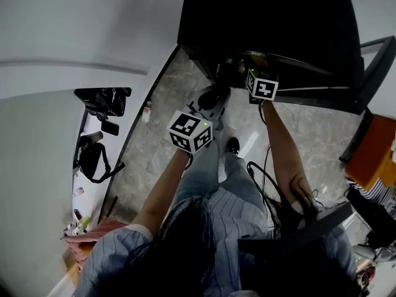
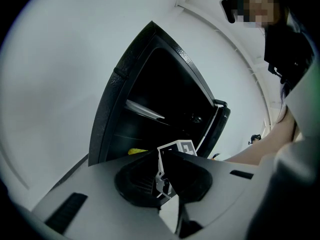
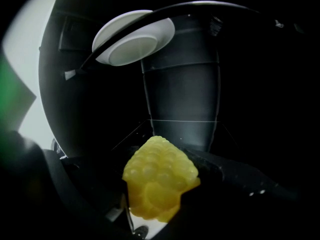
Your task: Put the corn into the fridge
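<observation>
The yellow corn (image 3: 159, 183) is a short knobbly piece held between the dark fingers of my right gripper (image 3: 161, 196), which is shut on it. It hangs inside the black fridge (image 3: 180, 94), just above the fridge floor. In the head view the right gripper (image 1: 253, 67) reaches into the open fridge (image 1: 266, 17). The left gripper (image 1: 215, 96) is held lower and to the left, outside the fridge, its grey jaws (image 2: 170, 204) closed together with nothing between them. In the left gripper view a sliver of the corn (image 2: 136, 151) shows beside the right gripper's marker cube (image 2: 178, 148).
A white plate (image 3: 133, 41) sits on an upper shelf of the fridge. The fridge door (image 2: 216, 129) stands open to the right. A white counter with black items (image 1: 102, 104) lies to the left, cables (image 1: 266, 178) trail on the stone floor, and an orange object (image 1: 374, 150) stands at the right.
</observation>
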{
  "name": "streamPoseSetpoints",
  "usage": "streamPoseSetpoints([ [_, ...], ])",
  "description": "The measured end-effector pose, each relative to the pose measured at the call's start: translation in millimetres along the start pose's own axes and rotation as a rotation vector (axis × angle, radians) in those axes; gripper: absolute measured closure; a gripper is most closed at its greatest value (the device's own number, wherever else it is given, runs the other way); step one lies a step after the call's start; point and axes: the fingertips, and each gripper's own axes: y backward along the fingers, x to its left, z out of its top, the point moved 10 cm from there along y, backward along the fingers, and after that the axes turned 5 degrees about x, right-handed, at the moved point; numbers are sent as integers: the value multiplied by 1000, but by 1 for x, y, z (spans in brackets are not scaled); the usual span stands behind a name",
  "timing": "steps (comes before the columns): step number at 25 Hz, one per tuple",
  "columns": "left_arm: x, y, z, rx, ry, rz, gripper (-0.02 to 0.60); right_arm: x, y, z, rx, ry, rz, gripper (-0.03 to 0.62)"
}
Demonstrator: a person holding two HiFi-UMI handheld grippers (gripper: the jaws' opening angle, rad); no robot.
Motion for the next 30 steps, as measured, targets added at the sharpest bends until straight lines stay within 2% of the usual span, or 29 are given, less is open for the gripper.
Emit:
streamPoseSetpoints([
  [8,3,3,-3,7,8,4,541,1,-13,6,-11,109,-29,341],
  [15,12,4,-4,14,15,15,541,0,-24,10,-21,81,-30,341],
  [19,16,4,-8,20,22,23,541,0,-30,10,-32,119,-38,341],
  [24,18,5,-10,25,32,26,541,3,-33,-3,90,192,-35,341],
  [30,25,6,-15,29,47,41,541,-1,-35,-5,66,182,-48,341],
])
